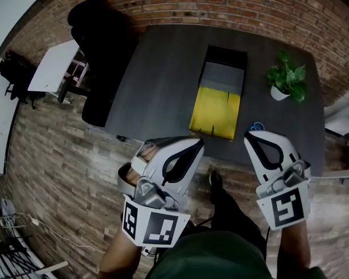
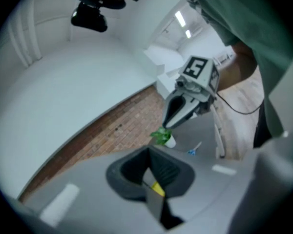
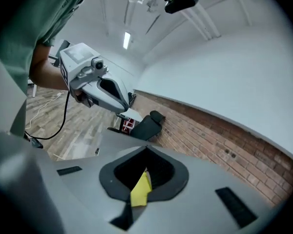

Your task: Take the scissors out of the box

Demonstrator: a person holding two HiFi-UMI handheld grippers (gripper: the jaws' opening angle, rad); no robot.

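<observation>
Left gripper [image 1: 199,142] and right gripper [image 1: 248,136] closed, empty; scissors [image 1: 256,127] near box [image 1: 216,112].

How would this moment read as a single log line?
scissors: on table beside box | left gripper: shut, empty | right gripper: shut, empty | task: looks done

I am looking down on a dark grey table [image 1: 157,80]. An open box [image 1: 220,95] with yellow flaps is lying near its middle. A potted plant [image 1: 287,81] is standing right of it, apart. Blue-handled scissors [image 1: 256,127] are lying near the front edge, just beside the box.
</observation>
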